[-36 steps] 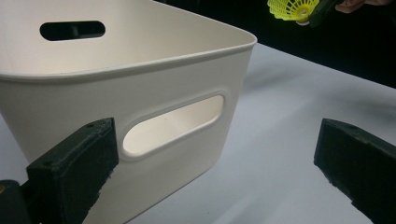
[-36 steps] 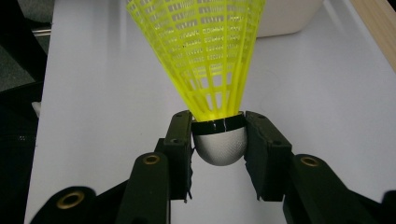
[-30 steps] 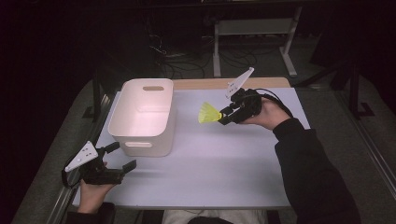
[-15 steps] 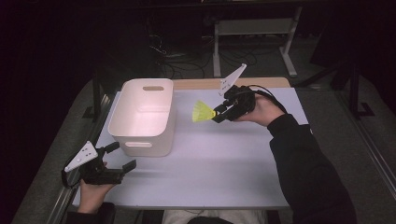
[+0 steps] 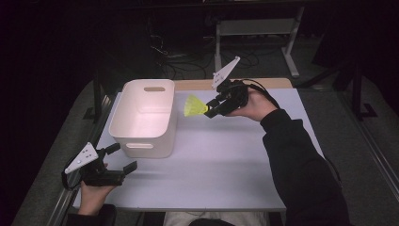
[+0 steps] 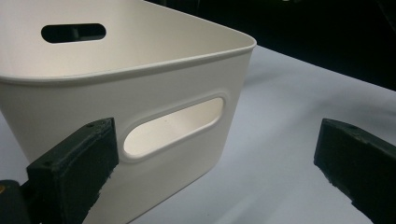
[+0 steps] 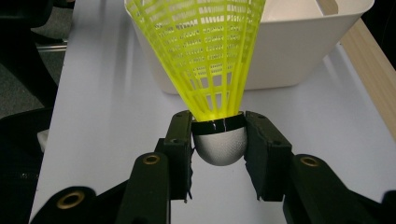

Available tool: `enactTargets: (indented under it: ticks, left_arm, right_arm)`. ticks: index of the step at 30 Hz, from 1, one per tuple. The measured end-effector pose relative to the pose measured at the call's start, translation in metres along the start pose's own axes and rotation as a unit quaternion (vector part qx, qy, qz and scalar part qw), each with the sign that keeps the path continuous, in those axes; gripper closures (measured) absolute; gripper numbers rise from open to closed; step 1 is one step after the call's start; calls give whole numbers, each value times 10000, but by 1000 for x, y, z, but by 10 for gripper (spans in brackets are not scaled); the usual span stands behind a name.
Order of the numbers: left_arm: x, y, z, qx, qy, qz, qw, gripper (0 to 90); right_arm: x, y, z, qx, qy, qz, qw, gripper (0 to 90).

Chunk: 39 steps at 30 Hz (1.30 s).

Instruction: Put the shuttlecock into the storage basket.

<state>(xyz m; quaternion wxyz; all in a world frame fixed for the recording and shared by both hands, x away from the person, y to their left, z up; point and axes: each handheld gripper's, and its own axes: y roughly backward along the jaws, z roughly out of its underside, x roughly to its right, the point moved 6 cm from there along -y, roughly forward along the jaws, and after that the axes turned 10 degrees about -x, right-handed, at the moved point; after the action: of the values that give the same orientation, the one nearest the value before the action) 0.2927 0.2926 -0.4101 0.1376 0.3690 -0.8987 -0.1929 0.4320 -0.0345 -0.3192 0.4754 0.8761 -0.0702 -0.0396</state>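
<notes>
A yellow shuttlecock (image 7: pixel 219 140) is pinched at its cork by the right hand-held gripper (image 7: pixel 218 154), just beside the white bin (image 5: pixel 143 117). The left hand-held gripper (image 5: pixel 120 157) is spread before the bin, above the tabletop (image 5: pixel 226 160). No writing is seen.

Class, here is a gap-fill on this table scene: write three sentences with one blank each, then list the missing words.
1. The right gripper is shut on a yellow ____.
2. The shuttlecock is held by its rounded ____, skirt pointing at the white bin.
3. The left gripper near the bin has its jaws ____.

Missing words: shuttlecock; cork; open
</notes>
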Motion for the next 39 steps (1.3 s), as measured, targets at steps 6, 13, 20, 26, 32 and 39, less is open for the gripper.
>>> enactTargets:
  ticks: [6,13,20,26,32,39]
  left_arm:
    - [0,0,0,-1,12,7,10000,0]
    - [0,0,0,4,24,20,10000,0]
    - [0,0,0,3,23,26,10000,0]
    - [0,0,0,-1,9,50,10000,0]
    - [0,0,0,2,19,42,10000,0]
    - [0,0,0,0,15,56,10000,0]
  right_arm:
    - [-1,-2,-12,33,107,-71,9999,622]
    - [-3,-4,-24,102,154,-80,9998,622]
    - [-2,-10,-32,113,172,-123,9997,622]
    - [-3,-17,-38,161,201,-158,9995,622]
    - [-3,-20,-43,174,183,-169,9995,622]
    - [-3,-22,-49,181,221,-199,9994,622]
